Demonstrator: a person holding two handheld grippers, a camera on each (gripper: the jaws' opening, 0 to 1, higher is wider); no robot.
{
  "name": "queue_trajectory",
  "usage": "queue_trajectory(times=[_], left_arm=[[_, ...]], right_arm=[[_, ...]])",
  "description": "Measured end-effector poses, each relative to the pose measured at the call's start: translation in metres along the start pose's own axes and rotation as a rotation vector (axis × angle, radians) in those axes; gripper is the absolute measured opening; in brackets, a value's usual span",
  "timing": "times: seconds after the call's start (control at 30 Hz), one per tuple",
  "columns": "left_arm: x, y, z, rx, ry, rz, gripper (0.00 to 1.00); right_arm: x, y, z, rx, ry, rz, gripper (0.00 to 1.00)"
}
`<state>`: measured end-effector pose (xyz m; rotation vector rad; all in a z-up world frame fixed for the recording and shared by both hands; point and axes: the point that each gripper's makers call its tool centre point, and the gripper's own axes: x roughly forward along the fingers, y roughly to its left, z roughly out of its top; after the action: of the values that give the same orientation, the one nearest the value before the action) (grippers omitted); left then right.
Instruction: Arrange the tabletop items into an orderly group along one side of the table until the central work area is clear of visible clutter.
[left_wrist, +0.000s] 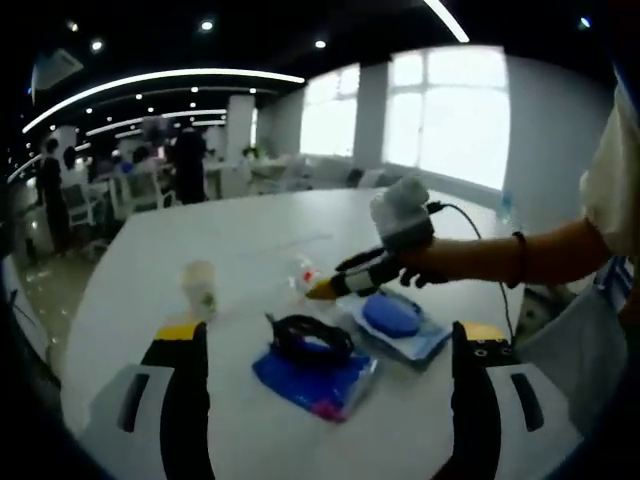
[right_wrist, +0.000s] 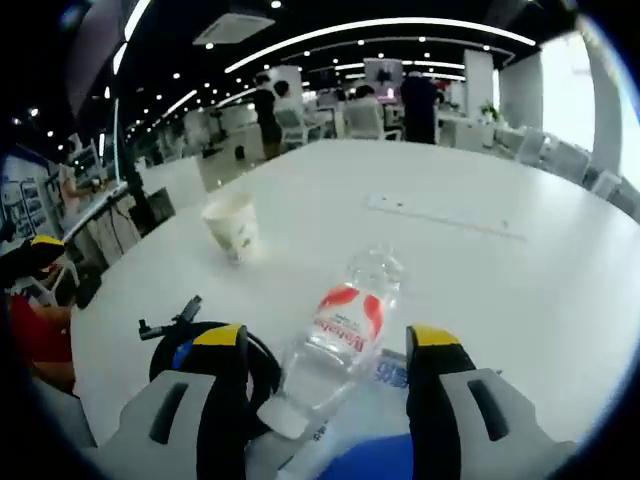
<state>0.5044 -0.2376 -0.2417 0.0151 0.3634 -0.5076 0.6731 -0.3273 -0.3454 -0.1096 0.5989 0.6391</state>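
In the left gripper view, the left gripper (left_wrist: 325, 350) has its 2 yellow-tipped jaws spread wide with nothing between them. Past them on the white table (left_wrist: 250, 245) lies a blue packet (left_wrist: 318, 378) with a coil of black cable (left_wrist: 310, 338) on top. Just beside it sits a clear pouch (left_wrist: 398, 325) with a blue oval thing inside; what that thing is, I cannot tell. A paper cup (left_wrist: 202, 288) stands apart on the left. A small plastic bottle (left_wrist: 304, 273) lies farther back, blurry and partly hidden by the right gripper (left_wrist: 325, 290). A hand (left_wrist: 425, 262) holds that gripper, and its tip points down at the table.

In the right gripper view, the right gripper (right_wrist: 325, 345) has its jaws set apart on both sides of the plastic bottle (right_wrist: 340, 335), which lies on its side with a red label. I cannot tell if the jaws touch it. Its near end is cut off by the jaws. The black cable (right_wrist: 180, 335) peeks out left of the jaws, mostly hidden. The paper cup (right_wrist: 232, 227) stands upright farther back. People in the room behind are too blurry to make out.
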Motion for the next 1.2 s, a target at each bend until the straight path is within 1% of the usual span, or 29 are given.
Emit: queue_trajectory(times=[0.07,0.1,0.13,0.17,0.2,0.27,0.5,0.67,0.77,0.83,0.9,0.93,1.03,1.07,1.1,1.2], left_arm=[[-0.001,0.001,0.0,0.002,0.002,0.001,0.98],[-0.002,0.001,0.0,0.0,0.002,0.0,0.98],[-0.002,0.001,0.001,-0.001,-0.002,0.0,0.98],[-0.003,0.0,0.001,-0.001,-0.002,0.0,0.97],[-0.003,0.0,0.001,-0.003,-0.003,0.001,0.97],[-0.003,0.0,0.0,-0.012,-0.004,-0.001,0.96],[-0.005,0.002,-0.001,-0.016,-0.009,-0.003,0.96],[-0.004,0.004,-0.001,-0.004,-0.002,-0.005,0.95],[-0.004,0.004,-0.001,0.002,0.0,-0.008,0.95],[-0.005,0.004,-0.002,0.004,0.005,-0.01,0.95],[-0.005,0.005,-0.002,0.005,0.005,-0.01,0.95],[-0.005,0.005,-0.003,0.004,0.006,-0.011,0.95],[-0.005,0.005,-0.005,0.003,0.016,-0.013,0.94],[-0.005,0.005,-0.006,0.003,0.019,-0.014,0.94],[-0.005,0.005,-0.007,0.002,0.022,-0.013,0.94],[-0.005,0.008,-0.007,0.0,0.024,-0.011,0.94]], right_arm=[[0.002,0.0,0.0,0.008,-0.002,-0.038,0.58],[0.003,-0.001,0.0,0.005,-0.001,-0.051,0.55],[0.002,-0.004,-0.001,0.028,0.011,-0.091,0.52],[0.003,-0.004,-0.001,0.035,0.008,-0.094,0.51],[0.005,-0.004,-0.002,0.055,0.008,-0.101,0.51],[0.006,-0.003,-0.006,0.062,0.031,-0.114,0.5],[0.01,-0.005,-0.018,0.154,0.084,-0.17,0.44],[0.014,-0.004,-0.022,0.198,0.095,-0.221,0.44],[0.016,-0.005,-0.028,0.246,0.112,-0.257,0.45],[0.018,-0.006,-0.031,0.246,0.12,-0.265,0.41],[0.019,-0.005,-0.031,0.261,0.116,-0.264,0.41],[0.02,-0.006,-0.03,0.261,0.109,-0.277,0.41],[0.022,-0.005,-0.026,0.269,0.081,-0.296,0.45],[0.024,-0.004,-0.025,0.259,0.075,-0.305,0.49],[0.026,-0.005,-0.025,0.248,0.075,-0.313,0.49],[0.027,-0.01,-0.029,0.241,0.08,-0.348,0.42]])
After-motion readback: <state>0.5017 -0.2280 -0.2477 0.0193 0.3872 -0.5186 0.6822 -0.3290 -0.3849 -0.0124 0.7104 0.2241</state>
